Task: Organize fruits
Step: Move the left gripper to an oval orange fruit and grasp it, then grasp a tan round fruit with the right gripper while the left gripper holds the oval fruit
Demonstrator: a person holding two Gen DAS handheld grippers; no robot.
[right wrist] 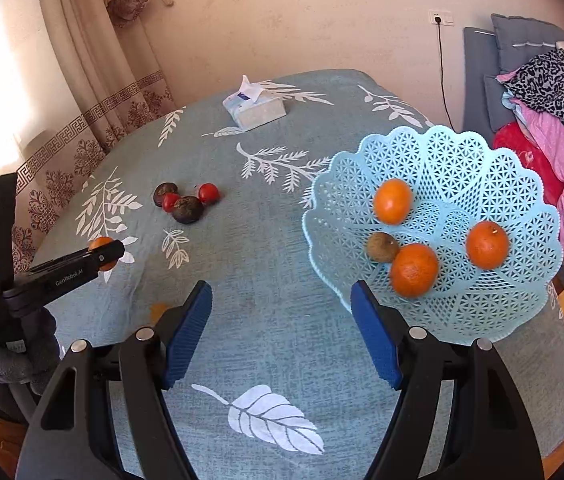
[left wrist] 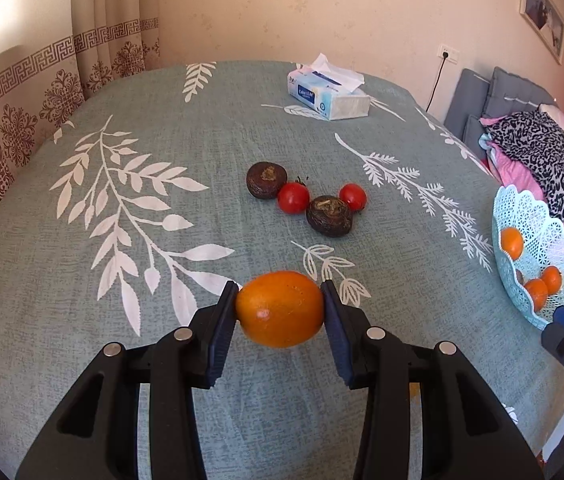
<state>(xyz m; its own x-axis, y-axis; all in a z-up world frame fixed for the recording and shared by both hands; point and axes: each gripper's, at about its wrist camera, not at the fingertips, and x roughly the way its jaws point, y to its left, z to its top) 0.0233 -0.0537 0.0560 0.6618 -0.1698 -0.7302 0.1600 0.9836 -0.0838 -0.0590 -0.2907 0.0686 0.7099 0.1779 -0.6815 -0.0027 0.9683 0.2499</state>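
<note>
My left gripper (left wrist: 280, 300) is shut on an orange (left wrist: 280, 309) and holds it above the tablecloth; it also shows in the right wrist view (right wrist: 101, 254) at the left. Two red tomatoes (left wrist: 293, 197) and two dark brown round fruits (left wrist: 329, 216) lie together mid-table. A light blue lattice basket (right wrist: 462, 168) at the right holds three oranges (right wrist: 414, 270) and one small brown fruit (right wrist: 382, 247). My right gripper (right wrist: 282, 304) is open and empty, just left of the basket's near rim.
A tissue box (left wrist: 328, 94) stands at the far side of the table (left wrist: 121, 360). Folded clothes and cushions (left wrist: 538, 152) are piled beyond the right edge. Curtains (left wrist: 21, 120) hang at the left.
</note>
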